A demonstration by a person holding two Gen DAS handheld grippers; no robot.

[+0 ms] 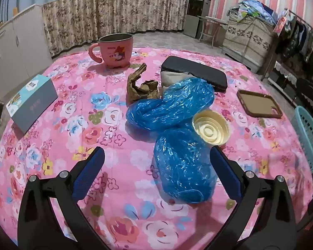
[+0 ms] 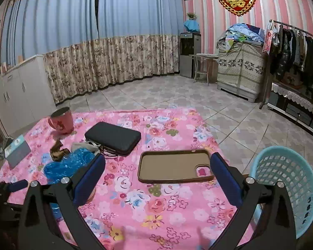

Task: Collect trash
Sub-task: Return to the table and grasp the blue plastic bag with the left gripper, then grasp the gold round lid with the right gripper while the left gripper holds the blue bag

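In the left wrist view, the left gripper hangs with its jaws spread wide over the floral tablecloth, and the nearer blue plastic cover lies between the pads without either pad pressing on it. A cream lid rests against the far side of that cover, a second blue cover lies just beyond, and a crumpled brown wrapper sits beyond that again, towards the pink mug. To grip well, the person should probably sink the fingers until they straddle the cover's bulk, then close slowly — thin film slips and bunches — while keeping clear of the lid.

In the right wrist view, the right gripper is also spread wide and holds nothing; a brown phone case lies just ahead of it. The turquoise basket stands off the cloth's right edge, well apart from the covers — likely where the trash goes.
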